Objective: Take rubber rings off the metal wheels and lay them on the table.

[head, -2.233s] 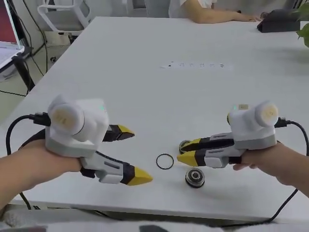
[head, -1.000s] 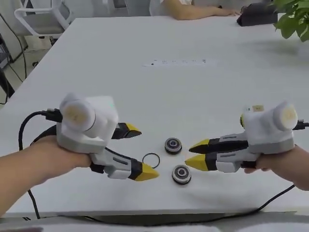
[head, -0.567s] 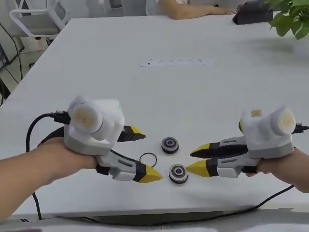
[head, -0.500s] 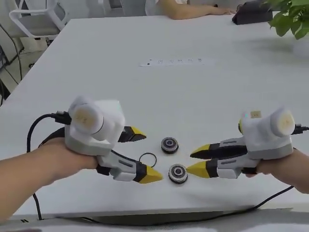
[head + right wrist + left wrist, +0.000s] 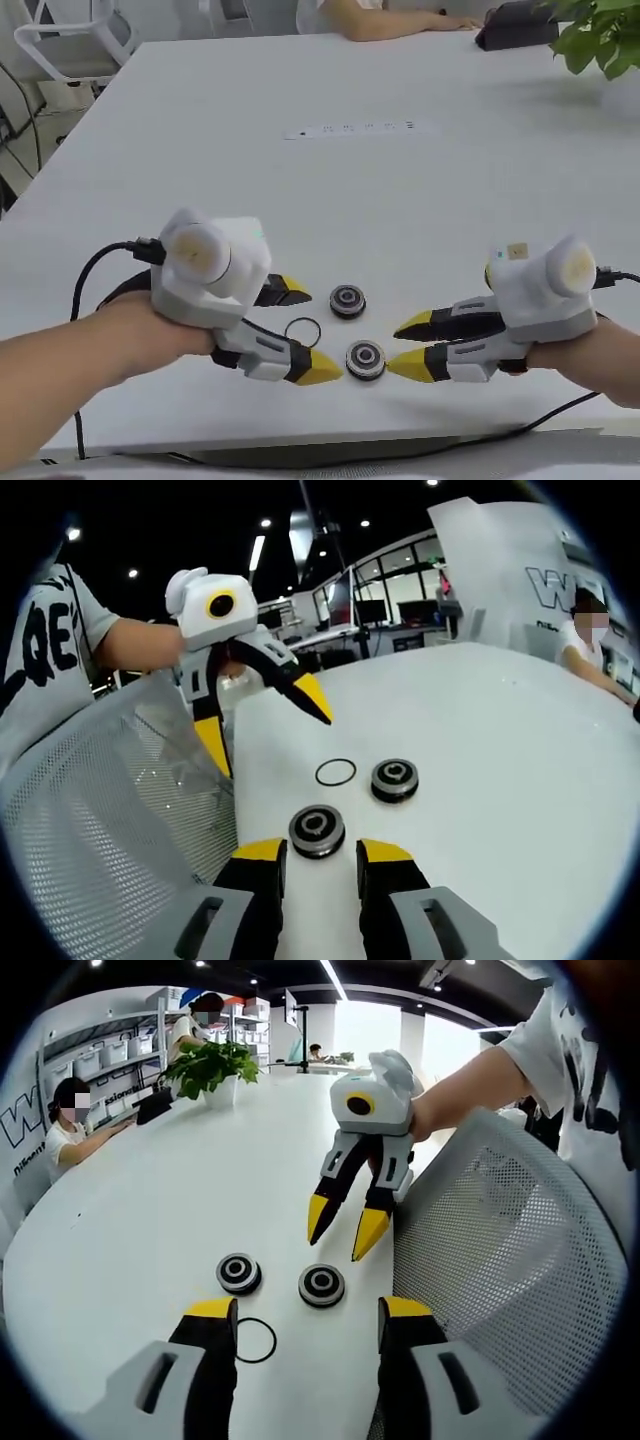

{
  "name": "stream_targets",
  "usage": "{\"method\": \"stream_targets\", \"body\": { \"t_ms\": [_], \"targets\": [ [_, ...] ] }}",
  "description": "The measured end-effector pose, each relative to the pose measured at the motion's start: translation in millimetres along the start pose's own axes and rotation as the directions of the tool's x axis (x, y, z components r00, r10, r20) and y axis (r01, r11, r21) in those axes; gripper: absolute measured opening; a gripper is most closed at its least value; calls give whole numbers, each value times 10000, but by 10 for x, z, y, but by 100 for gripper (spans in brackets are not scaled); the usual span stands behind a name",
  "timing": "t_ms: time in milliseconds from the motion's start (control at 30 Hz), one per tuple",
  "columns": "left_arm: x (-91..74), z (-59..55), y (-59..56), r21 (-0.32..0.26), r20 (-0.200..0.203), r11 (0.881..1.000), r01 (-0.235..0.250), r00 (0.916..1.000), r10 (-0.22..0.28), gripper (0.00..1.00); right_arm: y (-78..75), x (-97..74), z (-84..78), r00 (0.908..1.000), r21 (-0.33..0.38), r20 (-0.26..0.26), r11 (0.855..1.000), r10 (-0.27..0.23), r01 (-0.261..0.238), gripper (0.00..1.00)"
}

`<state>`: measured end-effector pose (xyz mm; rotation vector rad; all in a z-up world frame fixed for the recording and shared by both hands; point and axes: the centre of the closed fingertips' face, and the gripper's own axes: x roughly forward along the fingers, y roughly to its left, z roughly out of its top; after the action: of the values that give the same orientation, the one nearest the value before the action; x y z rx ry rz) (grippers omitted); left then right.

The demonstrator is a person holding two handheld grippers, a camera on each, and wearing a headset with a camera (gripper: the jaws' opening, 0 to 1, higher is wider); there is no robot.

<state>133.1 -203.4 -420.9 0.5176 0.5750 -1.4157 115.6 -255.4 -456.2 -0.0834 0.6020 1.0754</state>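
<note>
Left gripper [image 5: 316, 331]: my jaws are spread wide and hold nothing; both yellow tips sit low over the table.
Right gripper [image 5: 400, 345]: my jaws are parted by a narrow gap, nothing between them, and point across at my left tips.
Near wheel [image 5: 365, 359]: flat on the table between my two grippers. In the head view it is just beside the tip of my left front jaw on one side and the tip of my right lower jaw on the other. In the right gripper view it lies straight ahead of the gap, close to the tips.
Far wheel [image 5: 347, 300]: flat on the table, just beyond the near one and apart from it, outside both pairs of jaws.
Wheel rims: both carry a dark outer band.
Loose rubber ring [image 5: 303, 331]: flat on the table between my left jaws, left of the wheels.
Table [image 5: 420, 210]: white and plain, with a row of sockets [image 5: 347, 128] set in farther out.
Room: a potted plant [image 5: 590, 35] at the far corner, a person's arm [image 5: 385, 20] resting on the far edge, a mesh chair back [image 5: 500, 1260] near me.
</note>
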Motion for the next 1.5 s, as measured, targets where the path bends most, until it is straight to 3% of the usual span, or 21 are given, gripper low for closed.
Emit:
{"method": "stream_targets", "body": {
  "t_ms": [867, 1500],
  "targets": [
    [252, -73, -101, 15, -452, 9988, 488, 9978, -486, 38, -23, 105, -122, 9994, -297, -340, 9996, -12, 2, 25],
    [402, -101, -167, -126, -553, 9976, 687, 9961, -693, 29, -26, 172, -183, 9986, -744, -535, 9972, 8, -48, 16]
  ]
}}
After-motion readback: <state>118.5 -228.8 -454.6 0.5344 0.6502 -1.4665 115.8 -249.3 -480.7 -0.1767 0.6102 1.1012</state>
